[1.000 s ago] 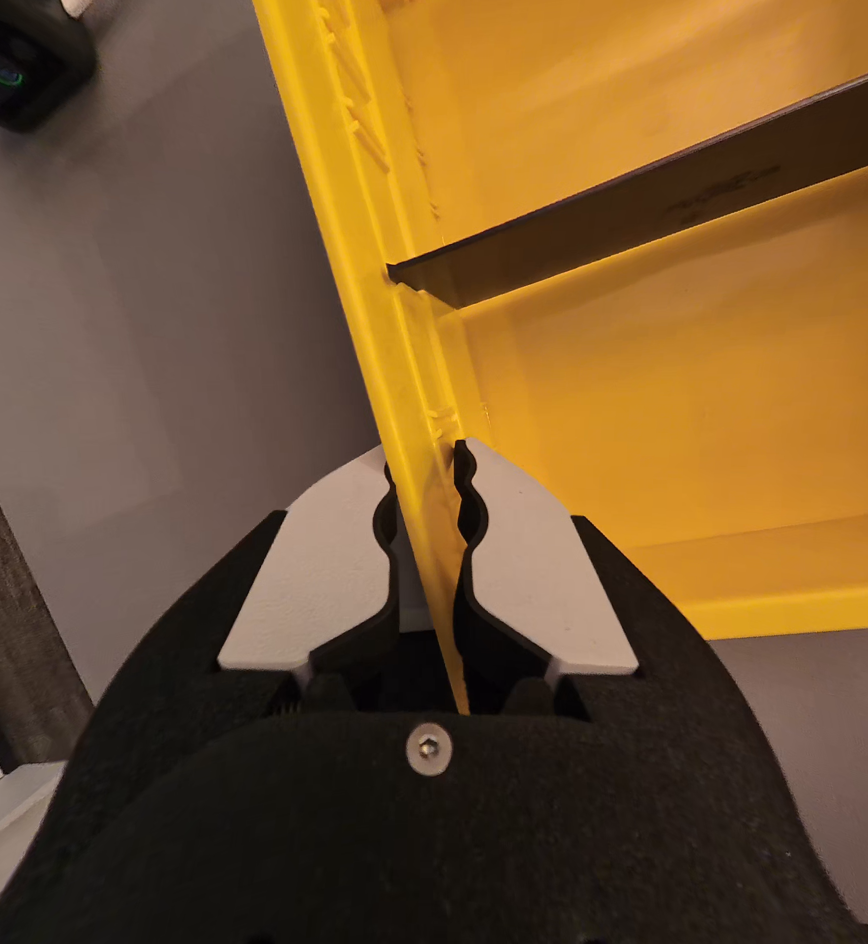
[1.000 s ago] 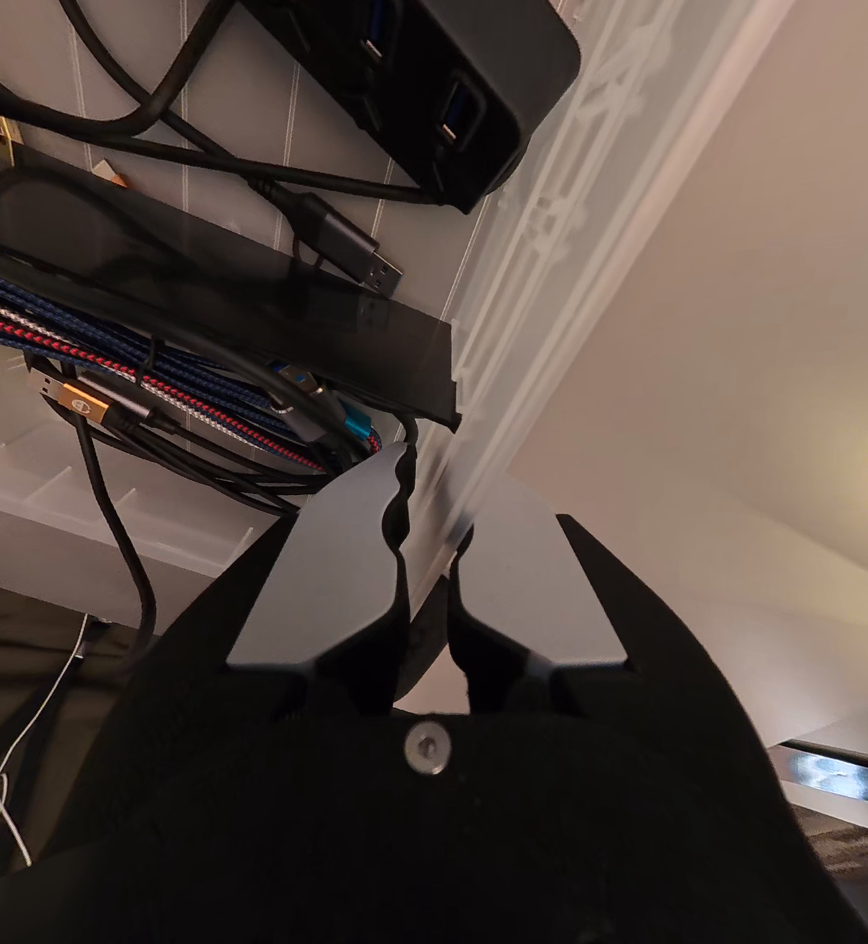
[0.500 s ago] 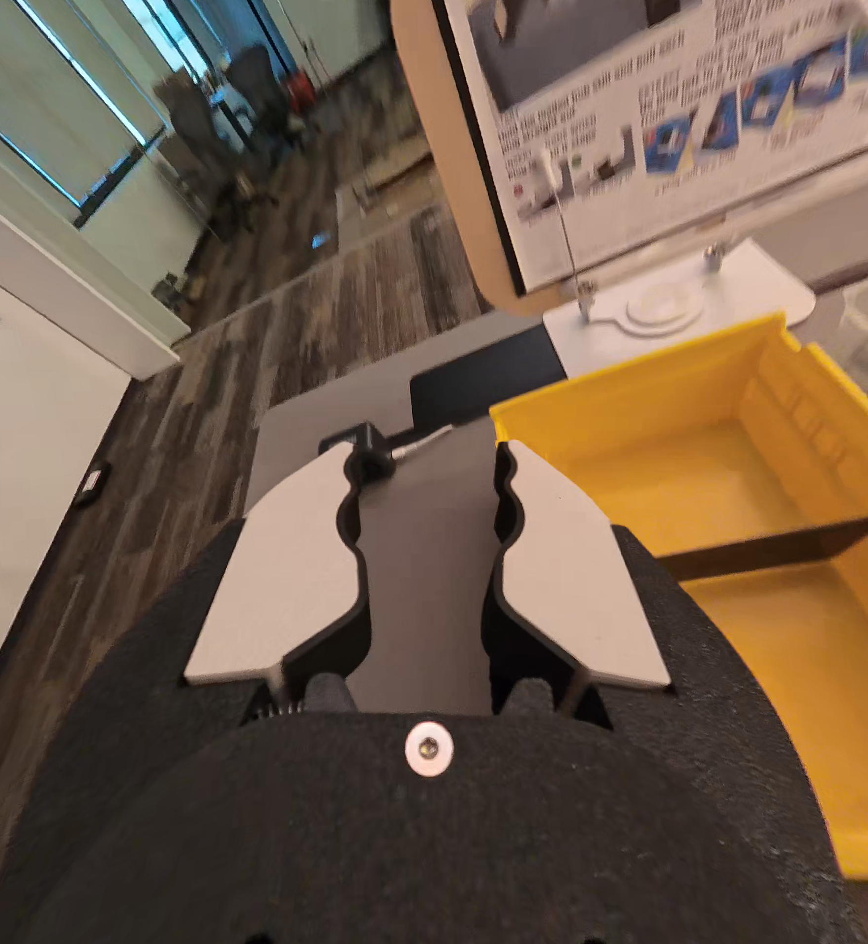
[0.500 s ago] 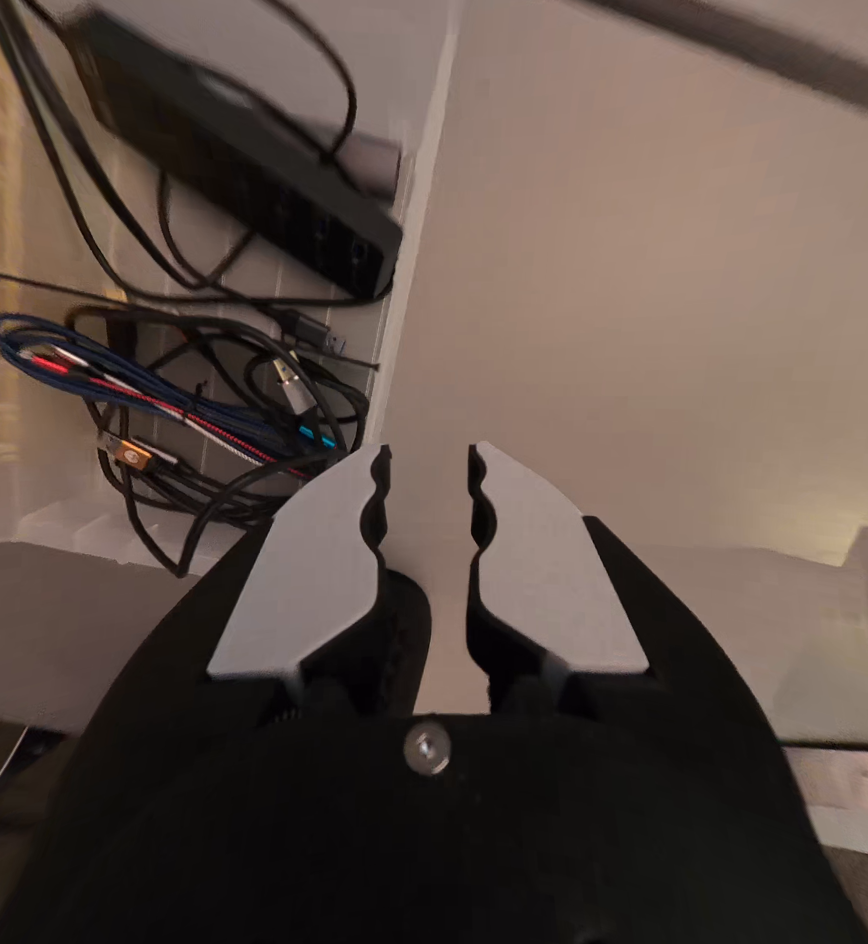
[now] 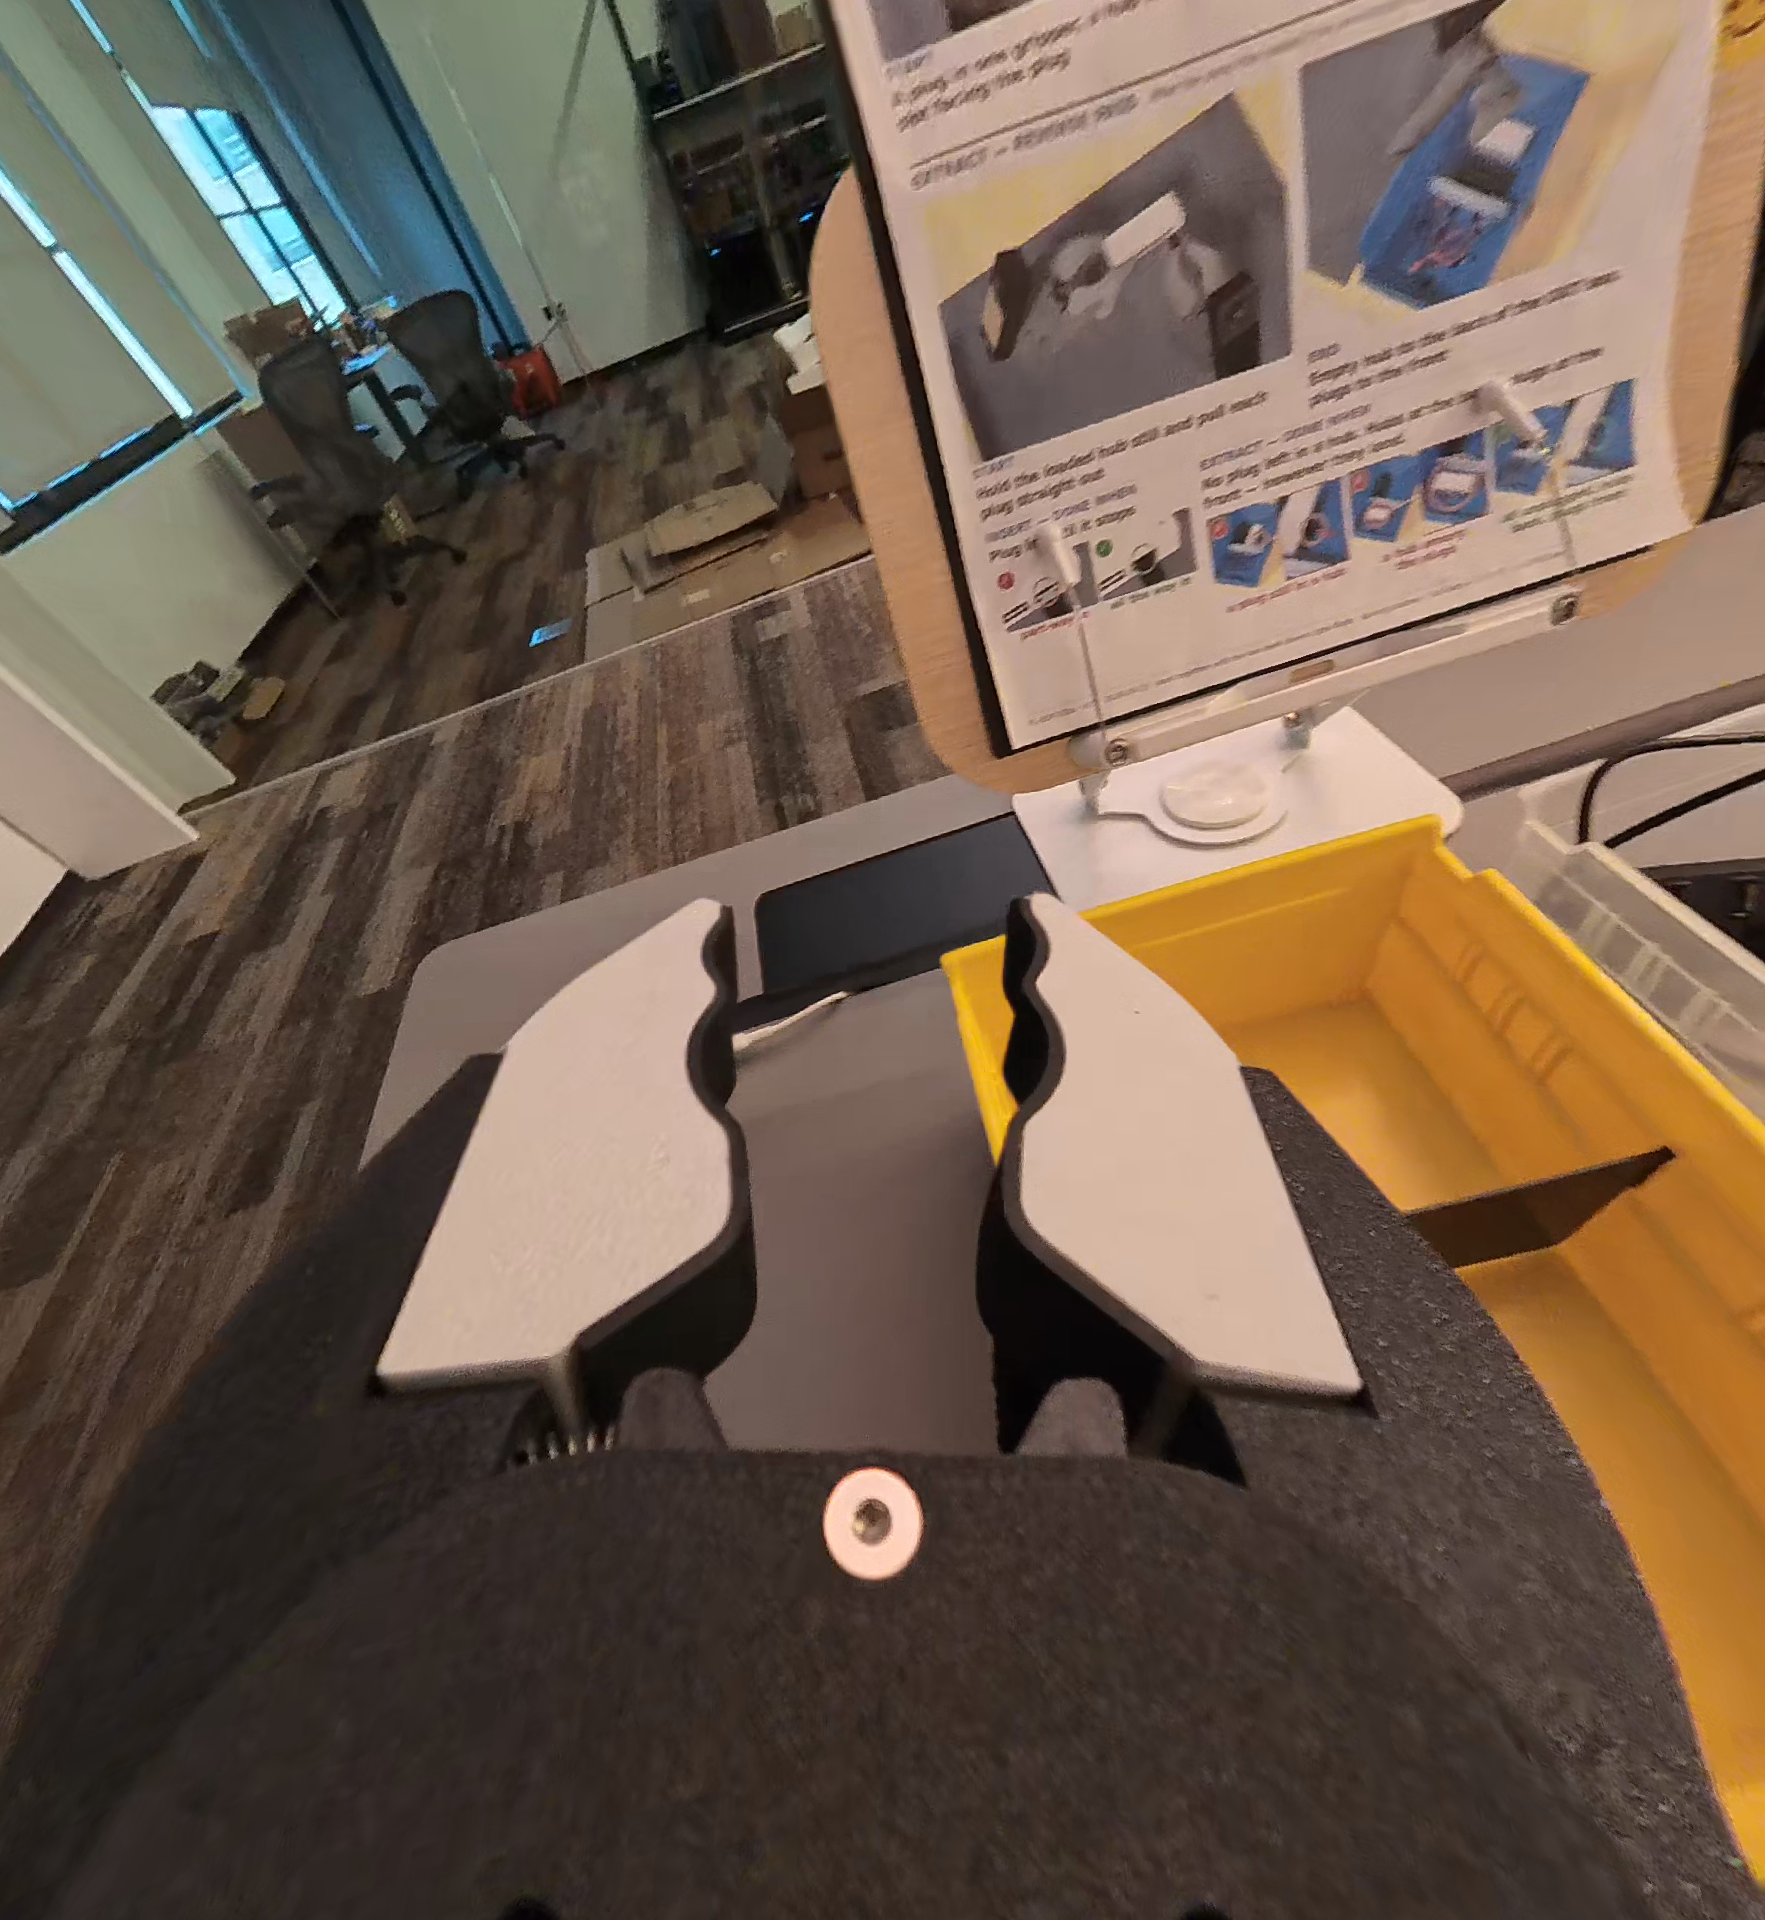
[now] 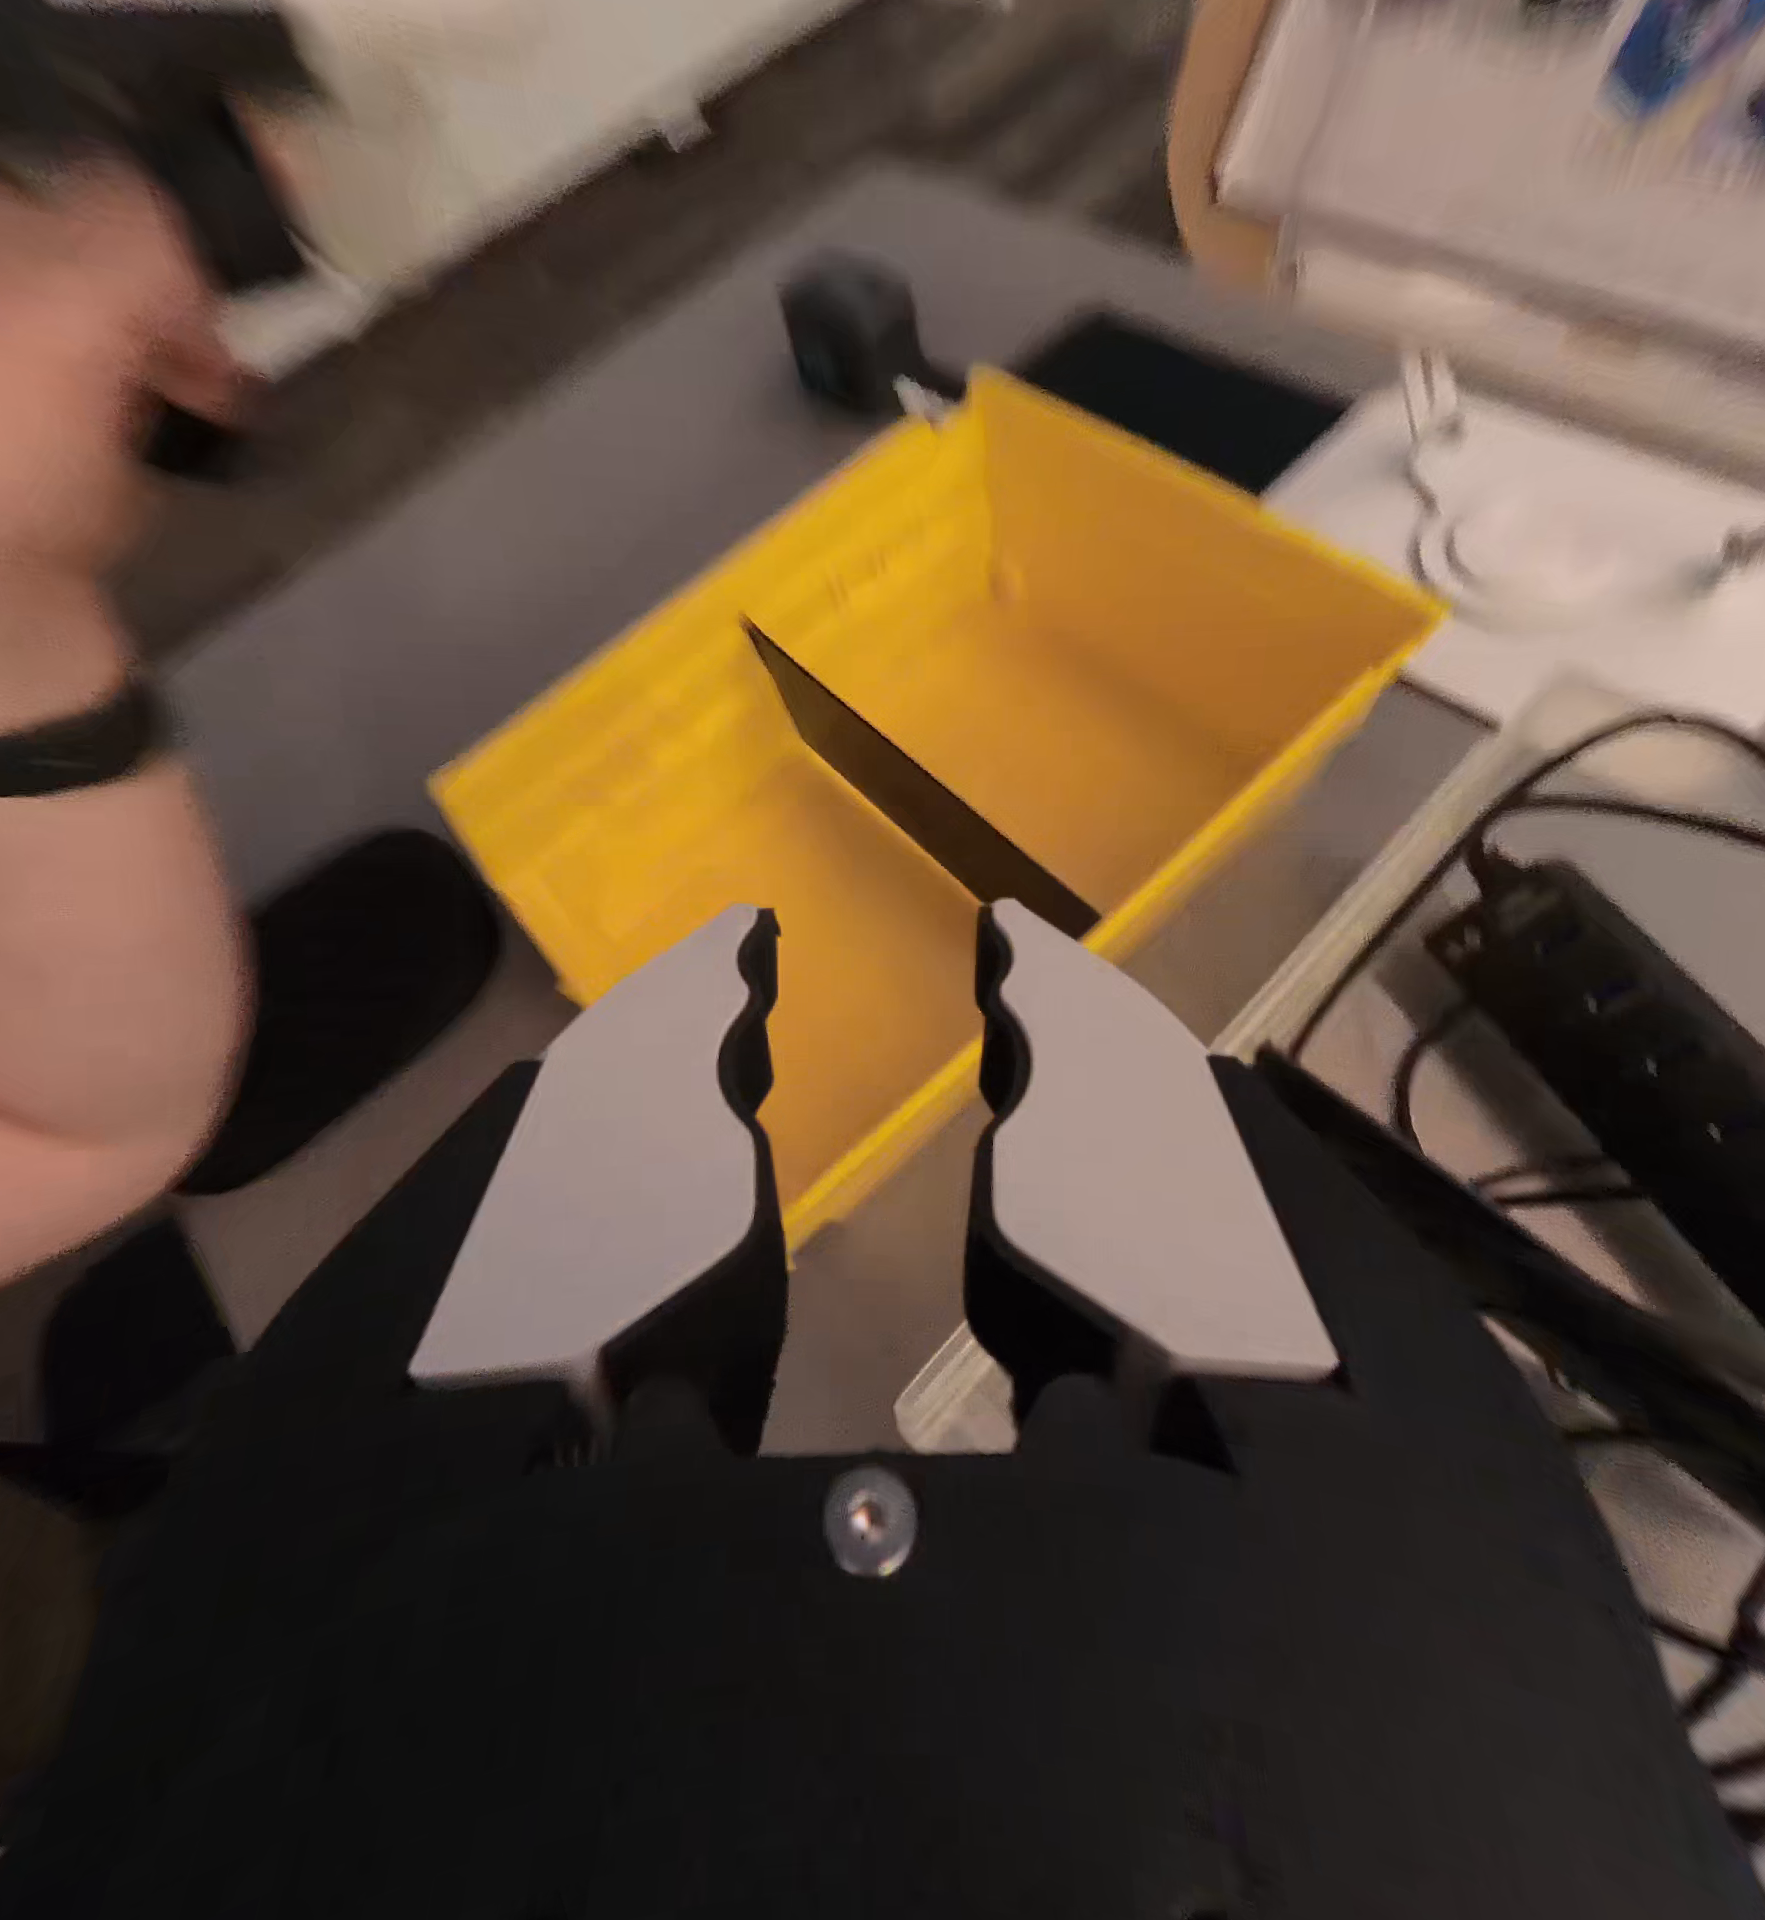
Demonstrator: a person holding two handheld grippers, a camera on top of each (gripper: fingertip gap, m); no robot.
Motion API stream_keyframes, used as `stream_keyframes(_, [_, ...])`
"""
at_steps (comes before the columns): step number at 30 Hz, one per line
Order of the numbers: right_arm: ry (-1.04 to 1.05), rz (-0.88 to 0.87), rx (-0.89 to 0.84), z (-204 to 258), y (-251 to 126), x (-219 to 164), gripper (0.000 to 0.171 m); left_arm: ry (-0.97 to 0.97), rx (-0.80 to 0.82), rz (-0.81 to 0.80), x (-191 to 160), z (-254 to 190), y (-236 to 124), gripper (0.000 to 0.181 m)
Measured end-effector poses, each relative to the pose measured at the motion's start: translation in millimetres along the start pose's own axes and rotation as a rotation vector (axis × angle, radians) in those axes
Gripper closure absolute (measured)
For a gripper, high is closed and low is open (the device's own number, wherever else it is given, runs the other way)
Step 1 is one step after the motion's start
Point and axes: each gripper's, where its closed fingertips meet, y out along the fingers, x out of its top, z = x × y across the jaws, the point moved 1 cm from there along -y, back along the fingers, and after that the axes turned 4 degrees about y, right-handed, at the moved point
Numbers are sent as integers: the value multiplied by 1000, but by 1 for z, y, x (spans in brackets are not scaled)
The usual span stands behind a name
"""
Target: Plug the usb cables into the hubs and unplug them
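Presently we hold both tools open and empty: left tool point(image 5: 865, 961) over the grey worktop point(image 5: 836, 1164) beside the yellow bin point(image 5: 1397, 935), right tool point(image 6: 878, 961) above that bin's black divider point(image 6: 919, 800). Black hub point(image 6: 1647, 1049) and tangled usb cables point(image 6: 1751, 1662) lie rightward in a clear tray point(image 6: 1304, 997). Instruction sheet point(image 5: 1273, 343) stands behind; a blurred forearm point(image 6: 47, 831) crowds the left.

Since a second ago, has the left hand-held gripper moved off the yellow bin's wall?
Yes. The left hand-held gripper has let go and pulled back up and to the left of the yellow bin; it is open over the grey table.
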Motion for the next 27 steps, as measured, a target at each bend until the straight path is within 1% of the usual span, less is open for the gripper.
stream_keyframes(1, [7,78,-65,-5,17,-10,134,6,-14,-7,3,-4,-3,132])
stream_keyframes(3, [24,208,-190,-19,40,-26,141,12,-42,-21,7,-12,-8,132])
stream_keyframes(6, [68,325,-338,-43,59,-33,142,26,-88,-27,11,-25,-13,132])
stream_keyframes(8, [126,422,-364,-51,69,-42,142,39,-110,-37,14,-33,-16,132])
stream_keyframes(9, [163,463,-368,-52,74,-45,139,42,-120,-40,15,-36,-17,132])
stream_keyframes(12, [189,547,-425,-59,81,-50,141,43,-144,-52,18,-39,-22,131])
stream_keyframes(15, [299,636,-383,-58,94,-70,140,25,-167,-77,22,-38,-29,131])
stream_keyframes(19, [385,698,-351,-54,108,-86,142,-2,-180,-110,27,-31,-36,132])
stream_keyframes(22, [282,752,-464,-61,110,-90,144,-20,-190,-118,27,-28,-39,132])
stream_keyframes(24, [257,744,-482,-61,115,-87,147,-23,-187,-118,27,-25,-40,133])
stream_keyframes(27, [242,684,-434,-53,132,-77,149,-28,-190,-120,27,-23,-41,134])
